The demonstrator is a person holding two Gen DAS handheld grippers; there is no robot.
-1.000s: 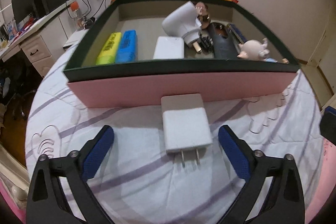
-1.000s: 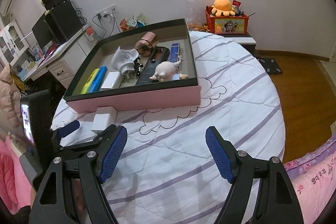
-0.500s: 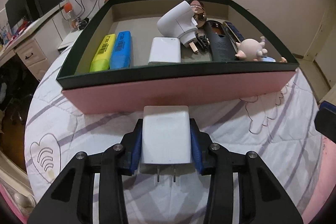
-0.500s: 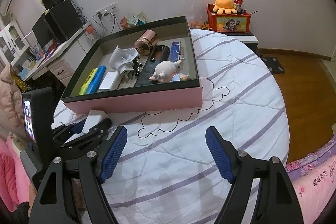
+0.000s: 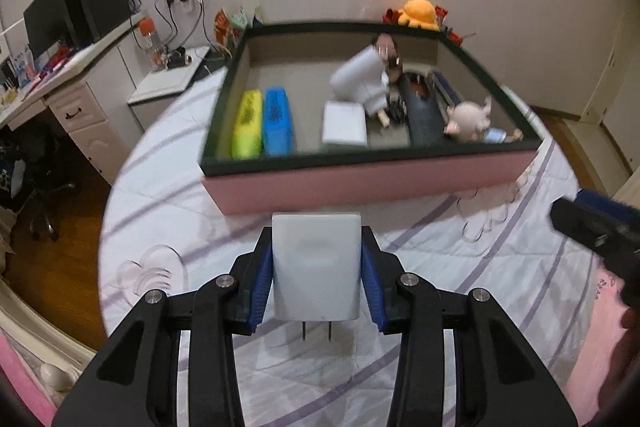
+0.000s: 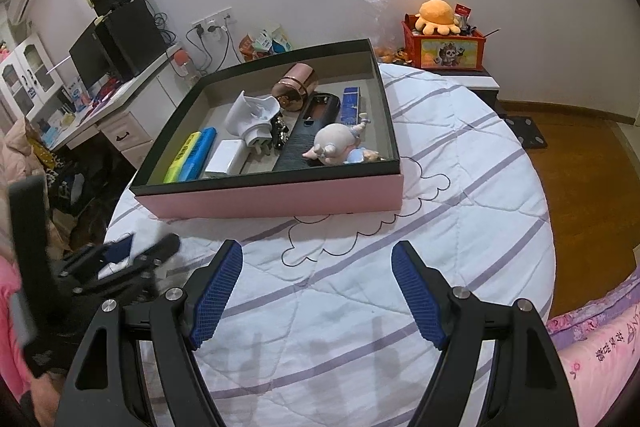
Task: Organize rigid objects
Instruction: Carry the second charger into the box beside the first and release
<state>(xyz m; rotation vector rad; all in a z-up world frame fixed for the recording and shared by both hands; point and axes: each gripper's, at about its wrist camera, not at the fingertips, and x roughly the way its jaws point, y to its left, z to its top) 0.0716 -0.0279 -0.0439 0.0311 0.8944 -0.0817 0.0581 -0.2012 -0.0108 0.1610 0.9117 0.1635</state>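
Note:
My left gripper (image 5: pixel 316 267) is shut on a white plug adapter (image 5: pixel 316 267), prongs toward the camera, held above the bed in front of the pink box (image 5: pixel 368 183). The box holds a yellow highlighter (image 5: pixel 247 123), a blue one (image 5: pixel 277 121), a white block (image 5: pixel 345 123), a large white plug (image 5: pixel 360 83), a black case (image 5: pixel 424 111) and a pig figurine (image 5: pixel 468 119). My right gripper (image 6: pixel 316 291) is open and empty over the bedspread, short of the box (image 6: pixel 280 195). The left gripper shows blurred at the left of the right wrist view (image 6: pixel 120 259).
The round bed has a white quilt with purple stripes (image 6: pixel 460 211). A desk with a monitor (image 6: pixel 116 51) stands at the left. A red box with an orange plush (image 6: pixel 440 39) sits on a nightstand behind. Wooden floor (image 6: pixel 592 179) lies at the right.
My left gripper closed on the white plug adapter and lifted it off the bed, pulling back from the box. The right gripper stayed open and barely moved.

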